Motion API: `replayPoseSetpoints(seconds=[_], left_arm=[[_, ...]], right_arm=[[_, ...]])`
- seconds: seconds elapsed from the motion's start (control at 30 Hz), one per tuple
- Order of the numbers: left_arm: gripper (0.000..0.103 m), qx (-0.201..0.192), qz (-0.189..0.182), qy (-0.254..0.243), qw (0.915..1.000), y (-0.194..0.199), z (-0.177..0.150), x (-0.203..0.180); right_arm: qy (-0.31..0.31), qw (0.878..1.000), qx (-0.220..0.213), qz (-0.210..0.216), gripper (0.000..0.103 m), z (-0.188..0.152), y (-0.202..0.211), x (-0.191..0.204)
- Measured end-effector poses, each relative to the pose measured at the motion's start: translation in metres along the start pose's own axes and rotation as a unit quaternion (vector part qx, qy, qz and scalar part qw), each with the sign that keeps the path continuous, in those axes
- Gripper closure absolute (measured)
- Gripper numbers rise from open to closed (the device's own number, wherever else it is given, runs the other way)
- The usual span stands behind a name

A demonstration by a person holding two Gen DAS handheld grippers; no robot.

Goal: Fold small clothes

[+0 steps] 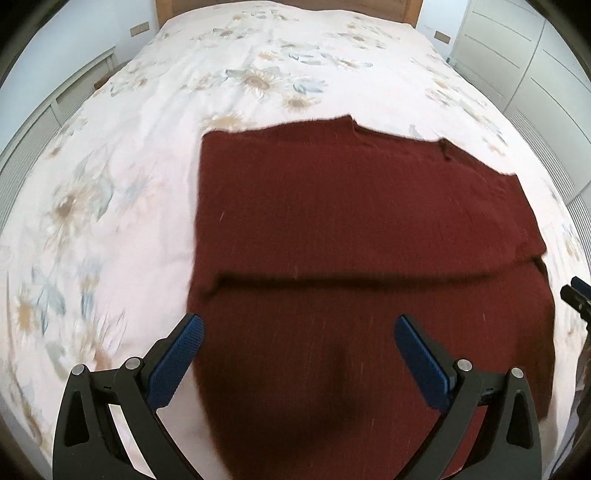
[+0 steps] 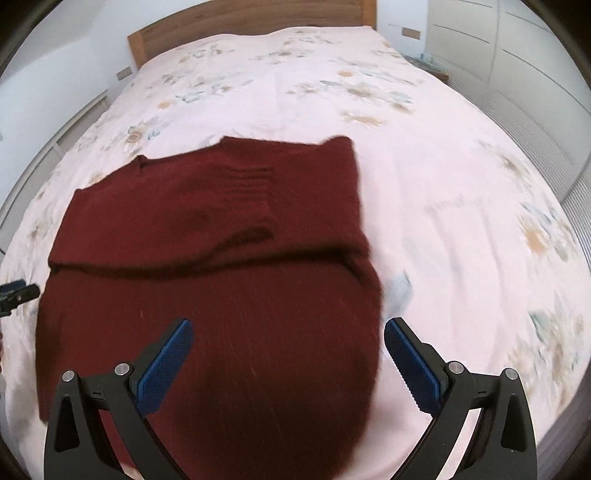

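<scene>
Dark red knitted sweater (image 1: 369, 229) lies flat on floral pink bedsheet (image 1: 110, 206), sleeves folded in w/ crease across, prob ready for next fold; left gripper (image 1: 298, 328) & right gripper (image 2: 288, 332) both spread wide, holding nothing, above near hem

A floral bedspread (image 1: 258, 66) covers the bed below a wooden headboard (image 2: 251, 22).

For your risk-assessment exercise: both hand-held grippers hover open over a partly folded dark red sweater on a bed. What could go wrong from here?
1. The sweater already has a layer folded across it; a pinch may catch only the top layer and undo the fold.
2. The left hand-held gripper and right hand-held gripper straddle opposite side edges; uneven lifting could skew the fold.
3. The soft floral bedspread may get pinched too.
</scene>
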State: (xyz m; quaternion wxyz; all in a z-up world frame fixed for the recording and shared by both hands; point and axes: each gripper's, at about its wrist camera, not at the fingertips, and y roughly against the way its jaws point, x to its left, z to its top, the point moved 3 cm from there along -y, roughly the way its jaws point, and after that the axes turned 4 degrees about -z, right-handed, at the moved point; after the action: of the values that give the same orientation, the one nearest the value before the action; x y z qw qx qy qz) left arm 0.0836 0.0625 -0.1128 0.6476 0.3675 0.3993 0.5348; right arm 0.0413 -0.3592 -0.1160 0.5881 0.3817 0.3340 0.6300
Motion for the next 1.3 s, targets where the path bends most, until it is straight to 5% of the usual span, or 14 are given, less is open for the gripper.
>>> replayPoseSetpoints(seconds=[0.3,0.77,0.83,0.9,1.03,1.07,1.13,1.3], left_arm=[[0.001,0.038,0.030,0.000,0.9988,0.008,-0.075,0.003],[0.010,0.093,-0.016,0.021,0.9953,-0.019,-0.142,-0.005],[0.016,0.094,-0.023,0.014,0.9953,-0.021,-0.143,-0.010],[0.028,0.093,-0.035,0.011,0.9950,-0.020,-0.143,-0.015],[0.071,0.091,-0.069,0.023,0.9932,-0.016,-0.142,-0.020],[0.085,0.090,-0.080,0.029,0.9923,-0.014,-0.142,-0.020],[0.093,0.091,-0.094,0.038,0.9907,-0.011,-0.142,-0.019],[0.094,0.080,-0.111,0.045,0.9896,-0.001,-0.126,-0.015]], right_arm=[[-0.036,0.999,0.040,-0.004,0.000,-0.067,0.005,-0.027],[-0.027,0.996,0.089,0.008,0.001,-0.122,-0.003,-0.024],[-0.021,0.995,0.093,0.006,0.010,-0.124,-0.005,-0.020],[-0.014,0.994,0.104,0.008,0.042,-0.128,-0.006,-0.016],[-0.034,0.989,0.137,0.044,0.070,-0.133,-0.006,-0.015],[-0.037,0.988,0.140,0.053,0.084,-0.132,-0.005,-0.016],[-0.040,0.987,0.139,0.063,0.089,-0.128,0.001,-0.017],[-0.053,0.991,0.098,0.072,0.091,-0.109,0.026,-0.024]])
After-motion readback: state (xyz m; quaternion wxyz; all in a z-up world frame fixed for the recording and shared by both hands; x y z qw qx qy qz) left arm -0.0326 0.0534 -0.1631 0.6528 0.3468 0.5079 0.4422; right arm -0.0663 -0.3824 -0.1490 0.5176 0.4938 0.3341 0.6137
